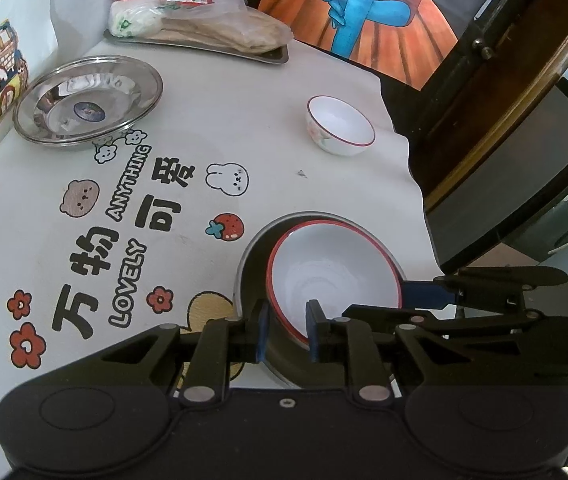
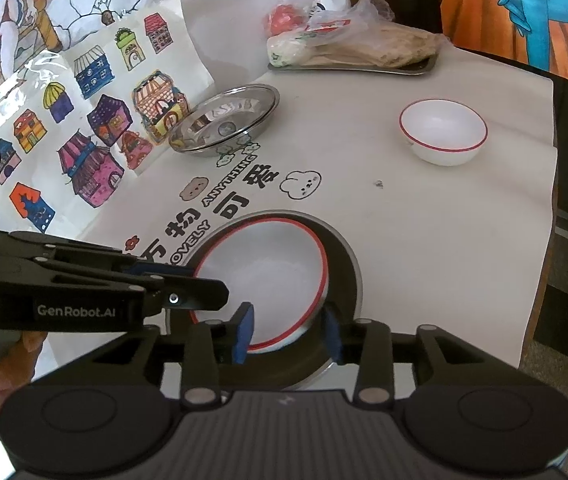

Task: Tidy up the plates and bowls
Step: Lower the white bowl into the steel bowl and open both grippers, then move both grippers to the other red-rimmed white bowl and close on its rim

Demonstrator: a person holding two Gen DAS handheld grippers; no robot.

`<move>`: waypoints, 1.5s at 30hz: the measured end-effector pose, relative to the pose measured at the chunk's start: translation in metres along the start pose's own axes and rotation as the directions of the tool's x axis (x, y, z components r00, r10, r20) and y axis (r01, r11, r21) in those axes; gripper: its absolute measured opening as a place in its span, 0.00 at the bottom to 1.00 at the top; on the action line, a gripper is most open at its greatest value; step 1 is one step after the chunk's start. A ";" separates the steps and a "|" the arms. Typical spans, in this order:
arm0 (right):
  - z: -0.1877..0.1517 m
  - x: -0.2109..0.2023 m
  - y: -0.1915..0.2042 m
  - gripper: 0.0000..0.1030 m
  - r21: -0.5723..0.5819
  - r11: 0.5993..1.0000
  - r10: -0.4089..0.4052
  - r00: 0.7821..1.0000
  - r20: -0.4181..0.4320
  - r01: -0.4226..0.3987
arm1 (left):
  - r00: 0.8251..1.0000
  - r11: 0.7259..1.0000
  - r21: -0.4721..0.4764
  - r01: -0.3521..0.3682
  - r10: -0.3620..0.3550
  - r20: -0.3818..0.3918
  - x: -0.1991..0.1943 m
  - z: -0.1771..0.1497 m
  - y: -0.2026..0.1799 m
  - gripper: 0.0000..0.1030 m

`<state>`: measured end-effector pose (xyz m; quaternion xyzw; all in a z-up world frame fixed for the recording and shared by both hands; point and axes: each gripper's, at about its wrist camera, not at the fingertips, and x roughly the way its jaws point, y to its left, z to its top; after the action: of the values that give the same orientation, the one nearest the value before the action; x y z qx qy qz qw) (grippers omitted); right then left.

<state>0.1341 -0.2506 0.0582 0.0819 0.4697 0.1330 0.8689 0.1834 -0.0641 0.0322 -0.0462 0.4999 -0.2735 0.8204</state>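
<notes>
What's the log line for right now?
left gripper: astride bowl rim; right gripper: astride bowl rim; bowl: in plate; grip: unclear

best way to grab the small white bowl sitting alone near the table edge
Take the small red-rimmed white ceramic bowl by its rim, coming from above with one finger inside and one outside the wall. It stands upright, open side up, with bare tablecloth all round, so any side of the rim is free.

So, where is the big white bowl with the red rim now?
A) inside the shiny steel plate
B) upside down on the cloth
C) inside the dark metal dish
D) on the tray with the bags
C: the red-rimmed bowl sits upright inside the dark metal dish, between both grippers.
</notes>
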 end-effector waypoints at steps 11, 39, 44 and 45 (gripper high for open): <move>0.002 -0.005 0.008 0.60 -0.071 0.997 -0.007 1.000 -0.010 0.006 | 1.000 1.000 0.001 0.011 -0.011 0.002 0.000 -0.002 0.000 0.22; 0.024 -0.032 -0.095 0.93 0.165 0.986 -0.081 0.950 0.302 0.032 | 0.966 0.999 0.017 0.036 -0.039 0.254 -0.011 0.055 -0.002 0.77; 0.044 -0.009 -0.128 0.95 0.252 0.966 -0.155 0.921 0.357 0.065 | 0.953 0.999 -0.007 0.044 -0.039 0.302 0.020 0.097 -0.002 0.85; 0.047 -0.004 -0.131 0.95 0.263 0.962 -0.162 0.917 0.364 0.066 | 0.955 0.999 -0.003 0.039 -0.036 0.295 0.030 0.107 -0.003 0.85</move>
<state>0.1920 -0.3778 0.0524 0.1854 0.3082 0.0041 0.9331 0.2828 -0.1027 0.0625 -0.0996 0.3722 -0.2766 0.8804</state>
